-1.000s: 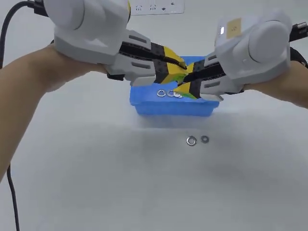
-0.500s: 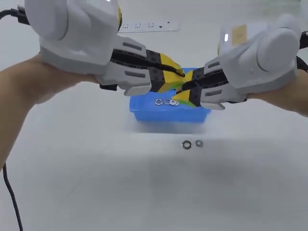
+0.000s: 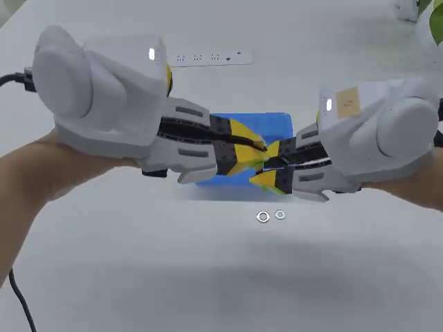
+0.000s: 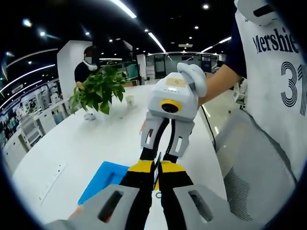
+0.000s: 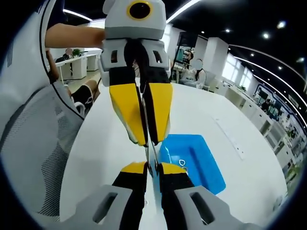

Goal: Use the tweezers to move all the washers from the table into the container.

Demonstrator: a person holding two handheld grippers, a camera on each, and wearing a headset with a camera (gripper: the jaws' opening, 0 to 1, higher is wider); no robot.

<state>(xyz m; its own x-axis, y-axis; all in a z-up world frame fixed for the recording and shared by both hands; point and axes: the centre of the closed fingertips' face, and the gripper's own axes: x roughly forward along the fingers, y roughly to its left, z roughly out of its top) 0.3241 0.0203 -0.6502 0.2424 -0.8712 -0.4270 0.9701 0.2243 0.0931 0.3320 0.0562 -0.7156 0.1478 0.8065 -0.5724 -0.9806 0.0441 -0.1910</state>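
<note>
My two grippers meet tip to tip above the white table, just in front of the blue container (image 3: 273, 123). The left gripper (image 3: 257, 152) comes in from the left and the right gripper (image 3: 267, 167) from the right. Thin metal tweezers (image 5: 149, 155) run between both pairs of yellow-and-black jaws, and both look shut on them. In the left gripper view the tweezers (image 4: 157, 165) show as a dark blade between my jaws. Two washers (image 3: 263, 216) (image 3: 279, 215) lie side by side on the table below the tips. The grippers hide most of the container's inside.
A white power strip (image 3: 208, 57) lies at the far edge of the table. A black cable (image 3: 15, 297) hangs at the left. A potted plant (image 4: 98, 91) stands further along the table, with a person (image 4: 88, 57) behind it. A mesh chair (image 5: 53, 158) stands beside the table.
The head camera has tilted. Both grippers, still tip to tip, have come down and nearer, so they now cover the container's front and the washers lying in it.
</note>
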